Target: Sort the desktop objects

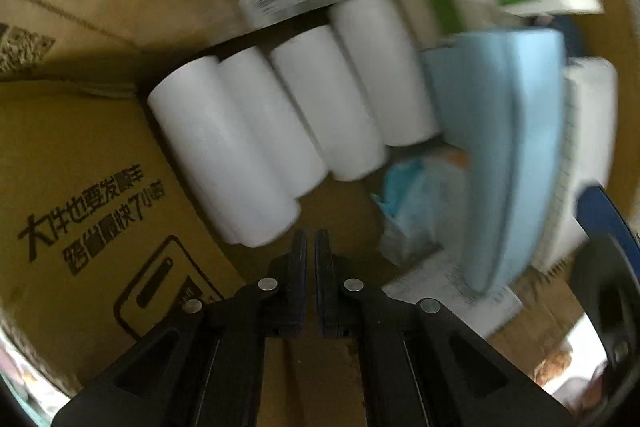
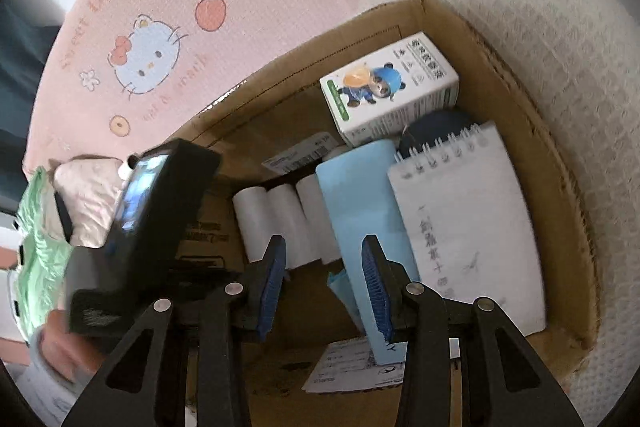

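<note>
From where I sat, most of the sorting looked done. At the far left of the cardboard box lay a row of white paper rolls, side by side. My left gripper hung just above the nearest roll, jaws closed together with nothing between them. Next came a light blue case, then a spiral notepad leaning at the right, with a small carton behind. My right gripper stood partly open and empty over the box. What remained outside, I could not tell; only a printed pink cloth showed beyond.
</note>
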